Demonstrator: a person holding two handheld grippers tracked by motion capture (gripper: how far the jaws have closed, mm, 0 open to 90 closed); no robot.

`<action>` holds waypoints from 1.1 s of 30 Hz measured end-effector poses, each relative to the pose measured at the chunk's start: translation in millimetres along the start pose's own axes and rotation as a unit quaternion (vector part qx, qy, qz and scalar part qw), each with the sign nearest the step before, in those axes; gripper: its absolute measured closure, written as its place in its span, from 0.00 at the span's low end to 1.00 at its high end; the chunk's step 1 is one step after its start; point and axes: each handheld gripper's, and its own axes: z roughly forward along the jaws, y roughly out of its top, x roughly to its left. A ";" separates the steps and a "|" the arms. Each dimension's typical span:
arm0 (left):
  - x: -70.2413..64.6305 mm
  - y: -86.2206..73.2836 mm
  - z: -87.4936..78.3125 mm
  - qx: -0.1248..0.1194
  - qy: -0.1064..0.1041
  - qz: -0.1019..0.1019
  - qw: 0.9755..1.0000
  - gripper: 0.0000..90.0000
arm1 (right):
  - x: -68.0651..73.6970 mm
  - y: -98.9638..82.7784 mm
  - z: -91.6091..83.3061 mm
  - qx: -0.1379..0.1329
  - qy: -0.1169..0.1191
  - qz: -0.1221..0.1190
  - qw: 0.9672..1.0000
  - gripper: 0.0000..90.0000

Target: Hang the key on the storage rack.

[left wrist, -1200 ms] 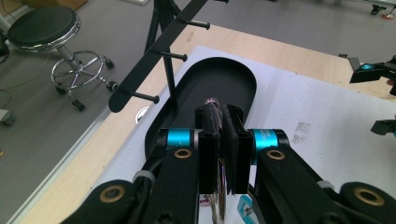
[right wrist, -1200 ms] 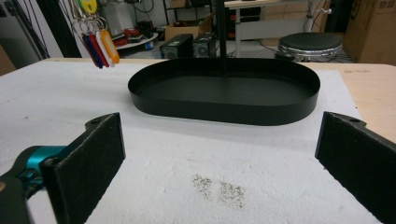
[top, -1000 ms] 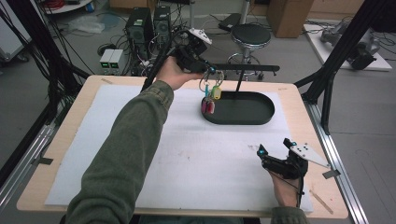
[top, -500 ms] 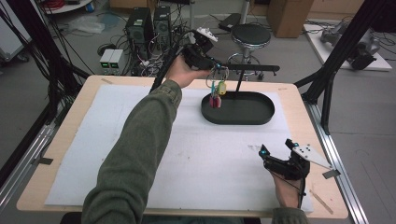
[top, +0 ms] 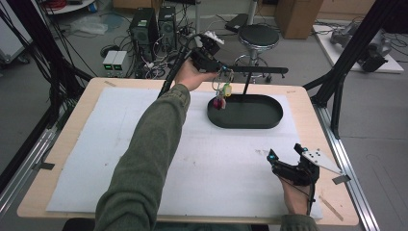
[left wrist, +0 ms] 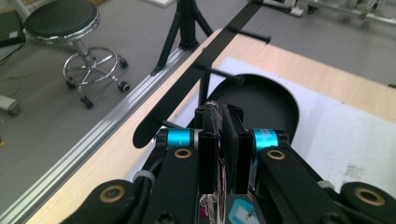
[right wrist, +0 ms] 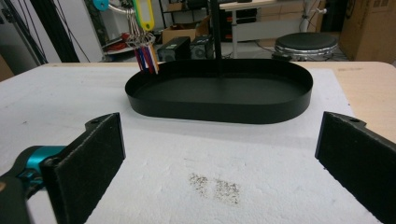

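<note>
High view: the left tongs (top: 217, 67), clenched on a bunch of keys (top: 221, 91), dangle it over the black tray's (top: 274, 120) nine o'clock end, beside the hook rack (top: 255, 71), probably for hanging. The right tongs (top: 284, 161) rest released on the bench (top: 72, 115).

The wooden table under a white foam sheet (top: 144, 159) is seen from above and behind in the high view. The black oval metal tray (top: 250, 118) is viewed closely from above in the left gripper view (left wrist: 275, 100), and low and level from farther off in the right gripper view (right wrist: 219, 105).
</note>
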 end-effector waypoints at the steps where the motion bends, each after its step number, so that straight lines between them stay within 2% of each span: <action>1: 1.3 -1.1 2.0 0.003 0.000 0.000 1.000 0.94 | 0.5 -0.1 0.0 0.001 0.001 0.001 1.000 0.00; 4: 4.7 -4.0 6.4 0.009 0.006 -0.007 1.000 0.94 | 1.0 -0.3 0.0 0.001 0.001 -0.003 1.000 0.00; 8: 11.2 -9.2 9.5 0.014 -0.001 -0.019 1.000 0.94 | 0.6 -0.4 0.2 0.000 0.003 -0.002 1.000 0.00; 16: 15.3 -15.1 16.0 0.018 0.007 -0.023 1.000 0.95 | 1.4 -0.6 0.5 0.002 0.005 0.001 1.000 0.00; 18: 17.0 -16.8 18.3 0.020 -0.002 -0.031 0.999 0.94 | 1.9 -0.6 0.5 0.002 0.006 0.000 1.000 0.00; 22: 18.8 -18.4 21.1 0.039 -0.002 -0.048 0.998 0.93 | 1.0 -0.4 -0.4 -0.002 0.011 -0.001 1.000 0.00; 23: 19.2 -18.8 20.9 0.040 -0.002 -0.053 0.998 0.90 | 1.3 -0.3 -0.9 -0.002 0.011 0.001 1.000 0.00; 28: 24.1 -19.8 14.3 0.025 -0.010 -0.089 0.996 0.58 | 1.3 -0.4 -2.0 -0.003 0.011 0.002 1.000 0.00; 30: 24.7 -19.9 10.9 0.018 -0.014 -0.095 0.995 0.53 | 1.3 -0.4 -2.4 -0.004 0.010 0.001 1.000 0.00; 33: 25.9 -20.0 6.4 0.013 -0.007 -0.102 0.995 0.35 | 0.9 -0.1 -3.0 -0.004 0.009 0.001 1.000 0.00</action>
